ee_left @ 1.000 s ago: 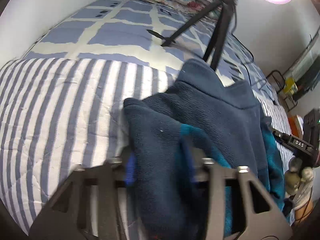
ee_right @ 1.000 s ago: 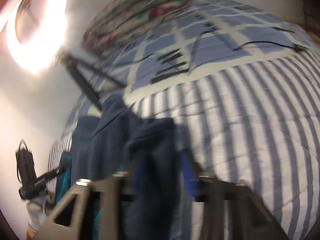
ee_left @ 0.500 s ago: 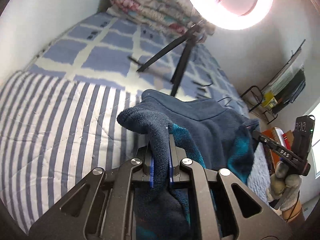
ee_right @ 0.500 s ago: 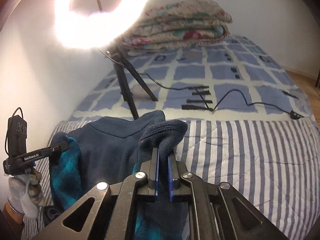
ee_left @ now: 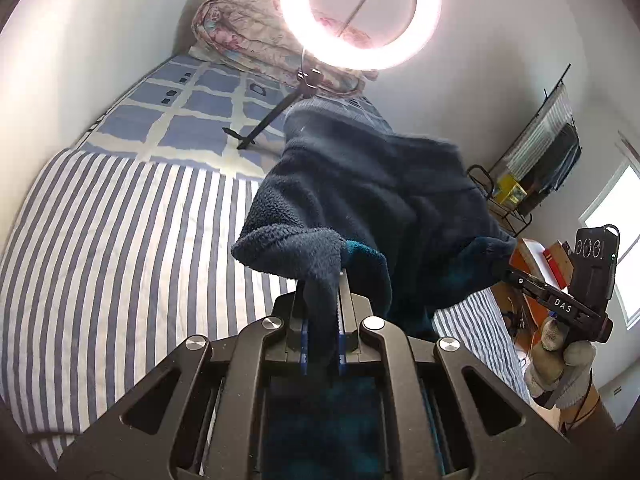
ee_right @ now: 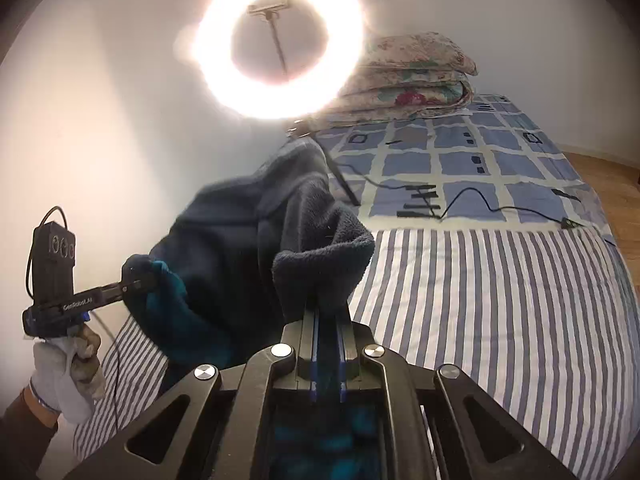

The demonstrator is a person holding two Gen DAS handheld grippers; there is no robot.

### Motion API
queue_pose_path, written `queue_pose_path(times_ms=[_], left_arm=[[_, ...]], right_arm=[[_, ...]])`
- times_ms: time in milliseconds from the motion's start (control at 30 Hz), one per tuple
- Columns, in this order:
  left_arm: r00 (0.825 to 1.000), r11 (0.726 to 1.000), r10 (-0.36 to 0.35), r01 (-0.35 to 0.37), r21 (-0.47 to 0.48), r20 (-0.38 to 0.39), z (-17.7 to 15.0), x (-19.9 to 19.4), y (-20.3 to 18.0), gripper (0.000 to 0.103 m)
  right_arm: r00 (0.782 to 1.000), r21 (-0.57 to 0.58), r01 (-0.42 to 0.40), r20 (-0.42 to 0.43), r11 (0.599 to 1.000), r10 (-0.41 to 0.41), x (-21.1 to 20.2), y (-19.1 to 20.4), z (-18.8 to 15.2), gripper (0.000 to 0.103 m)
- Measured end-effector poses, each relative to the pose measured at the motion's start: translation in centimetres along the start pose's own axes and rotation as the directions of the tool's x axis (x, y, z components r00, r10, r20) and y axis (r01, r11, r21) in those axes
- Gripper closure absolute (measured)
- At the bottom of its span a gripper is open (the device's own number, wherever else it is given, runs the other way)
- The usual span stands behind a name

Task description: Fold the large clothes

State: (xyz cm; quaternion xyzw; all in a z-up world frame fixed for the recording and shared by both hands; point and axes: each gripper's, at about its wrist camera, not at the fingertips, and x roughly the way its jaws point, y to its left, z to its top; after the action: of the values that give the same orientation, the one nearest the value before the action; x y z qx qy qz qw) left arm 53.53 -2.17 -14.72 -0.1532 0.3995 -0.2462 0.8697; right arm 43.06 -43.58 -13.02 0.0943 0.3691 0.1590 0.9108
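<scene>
Shelving (ee_left: 536,176) shows only behind left tool (ee_left: 320,304) gripping fleece (ee_left: 372,184).

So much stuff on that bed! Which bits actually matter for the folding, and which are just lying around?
In use:
- dark blue fleece garment
- left gripper, clamped on it
- right gripper, clamped on it
- striped quilt

Lying about:
- ring light
- folded floral blanket
- black cable
- rack

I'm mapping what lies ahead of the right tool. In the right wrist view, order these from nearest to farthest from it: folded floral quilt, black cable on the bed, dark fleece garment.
1. Dark fleece garment: pinched in the right tool.
2. Black cable: ahead and right, on the checked bedspread.
3. Folded floral quilt: far end of the bed, against the wall.
</scene>
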Motion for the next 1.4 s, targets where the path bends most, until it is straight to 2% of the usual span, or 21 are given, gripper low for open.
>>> queue_pose_path(times_ms=[200, 367, 500, 633, 767, 833, 933, 967, 1000, 1033, 1067, 1133, 1167, 1267, 1333, 1400], left_arm=[[1.000, 1.000, 0.022, -0.022, 0.013, -0.009, -3.9, -3.6, -1.7, 0.096], [1.000, 1.000, 0.029, -0.029, -0.013, -0.012, -7.2, -5.3, -2.3, 0.096], [0.998, 0.998, 0.054, -0.054, 0.026, -0.024, -10.2, -6.4, -3.0, 0.096], [0.996, 0.995, 0.076, -0.074, 0.062, -0.038, -13.3, -7.5, -3.1, 0.096], [0.992, 0.992, 0.090, -0.081, 0.097, -0.087, -16.3, -8.2, -3.0, 0.096], [0.987, 0.992, 0.086, -0.072, 0.108, -0.134, -18.0, -8.5, -2.6, 0.096], [0.976, 0.985, 0.128, -0.105, 0.137, -0.177, -20.2, -9.5, -2.0, 0.096], [0.976, 0.988, 0.121, -0.101, 0.116, -0.182, -20.7, -10.0, -1.5, 0.094], [0.977, 0.992, 0.107, -0.093, 0.086, -0.186, -20.8, -10.4, -1.1, 0.086], [0.979, 0.996, 0.082, -0.077, 0.036, -0.184, -20.7, -10.8, -0.5, 0.073], [0.984, 0.998, 0.044, -0.049, -0.027, -0.170, -20.3, -11.3, 0.2, 0.066], [0.991, 0.990, -0.010, -0.010, -0.140, -0.136, -19.1, -11.7, 1.4, 0.051], [0.992, 0.982, -0.028, 0.004, -0.190, -0.124, -18.4, -11.8, 1.9, 0.049], [0.987, 0.934, -0.138, 0.103, -0.343, -0.078, -15.8, -11.3, 2.9, 0.042], [0.978, 0.895, -0.200, 0.157, -0.418, -0.061, -14.4, -10.4, 3.5, 0.033], [0.967, 0.854, -0.250, 0.194, -0.482, -0.055, -13.1, -9.1, 3.8, 0.032]], right_arm=[[1.000, 0.005, 0.009, -0.009, 1.000, -0.009, -3.6, 0.7, -4.5, 0.099], [0.999, 0.003, 0.031, -0.020, 1.000, -0.031, -5.3, 1.4, -7.6, 0.099], [0.998, -0.037, 0.060, -0.028, 0.998, -0.061, -6.8, 2.1, -10.2, 0.099], [0.997, -0.012, 0.066, -0.027, 0.998, -0.067, -8.3, 1.7, -13.0, 0.100], [0.995, -0.017, 0.100, -0.027, 0.995, -0.100, -9.5, 1.3, -16.3, 0.102], [0.995, -0.001, 0.090, -0.049, 0.996, -0.090, -9.9, 0.7, -17.6, 0.102], [0.987, 0.005, 0.140, -0.083, 0.990, -0.139, -10.8, -0.2, -19.3, 0.099], [0.987, 0.035, 0.138, -0.088, 0.990, -0.135, -11.3, -0.8, -19.7, 0.095], [0.991, 0.081, 0.112, -0.083, 0.990, -0.105, -11.9, -1.5, -19.9, 0.088], [0.994, 0.117, 0.086, -0.073, 0.989, -0.078, -12.3, -1.9, -20.0, 0.071], [0.997, 0.169, 0.052, -0.057, 0.984, -0.043, -12.8, -2.6, -20.0, 0.066], [0.999, 0.238, -0.003, -0.035, 0.971, 0.012, -12.9, -3.1, -19.4, 0.063], [0.999, 0.266, -0.026, -0.026, 0.964, 0.034, -12.7, -3.2, -19.1, 0.055], [0.994, 0.308, -0.102, -0.008, 0.946, 0.110, -11.4, -2.6, -17.4, 0.030], [0.992, 0.313, -0.118, -0.013, 0.942, 0.129, -10.2, -1.8, -16.6, 0.027], [0.990, 0.313, -0.124, -0.027, 0.942, 0.139, -8.4, -1.0, -15.9, 0.027]])
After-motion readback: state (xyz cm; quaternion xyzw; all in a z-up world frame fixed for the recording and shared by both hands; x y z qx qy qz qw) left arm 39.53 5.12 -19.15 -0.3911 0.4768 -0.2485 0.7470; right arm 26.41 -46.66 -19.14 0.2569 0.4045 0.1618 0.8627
